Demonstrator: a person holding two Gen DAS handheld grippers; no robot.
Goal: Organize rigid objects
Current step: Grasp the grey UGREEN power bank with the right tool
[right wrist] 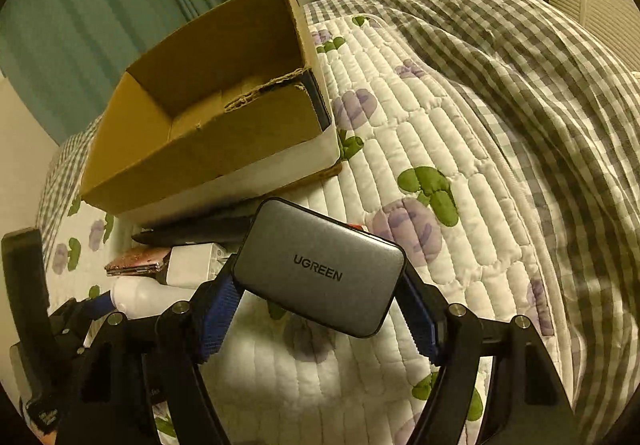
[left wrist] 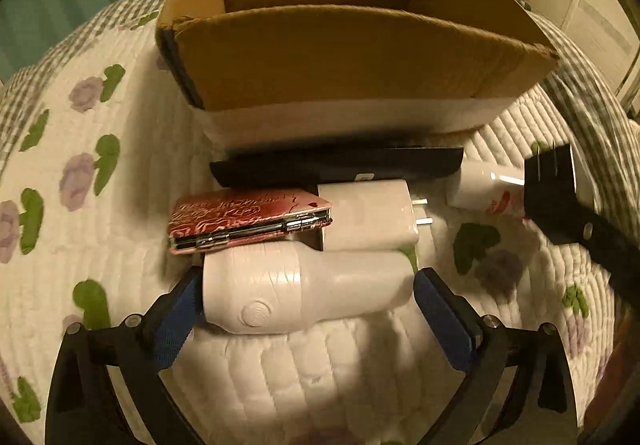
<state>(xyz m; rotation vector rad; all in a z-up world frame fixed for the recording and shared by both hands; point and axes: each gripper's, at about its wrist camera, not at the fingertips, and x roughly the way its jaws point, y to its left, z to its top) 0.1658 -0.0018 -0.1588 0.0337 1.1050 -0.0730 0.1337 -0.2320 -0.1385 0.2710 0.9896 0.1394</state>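
Observation:
My left gripper (left wrist: 308, 301) is shut on a white bottle (left wrist: 304, 289) lying on the quilt, its blue pads (left wrist: 176, 325) at both ends. Behind it lie a red patterned case (left wrist: 248, 219), a white plug adapter (left wrist: 372, 215) and a long black object (left wrist: 336, 165). An open cardboard box (left wrist: 340, 57) stands beyond them. My right gripper (right wrist: 320, 309) is shut on a grey UGREEN charger (right wrist: 320, 265), held above the quilt to the right of the pile. In the left wrist view the charger (left wrist: 554, 175) shows at the right, prongs toward the box.
A white tube with red print (left wrist: 486, 191) lies right of the adapter. The box (right wrist: 208, 117) looks empty inside. A grey checked duvet (right wrist: 520, 85) is heaped on the bed's right side. Curtains and a desk stand beyond the bed.

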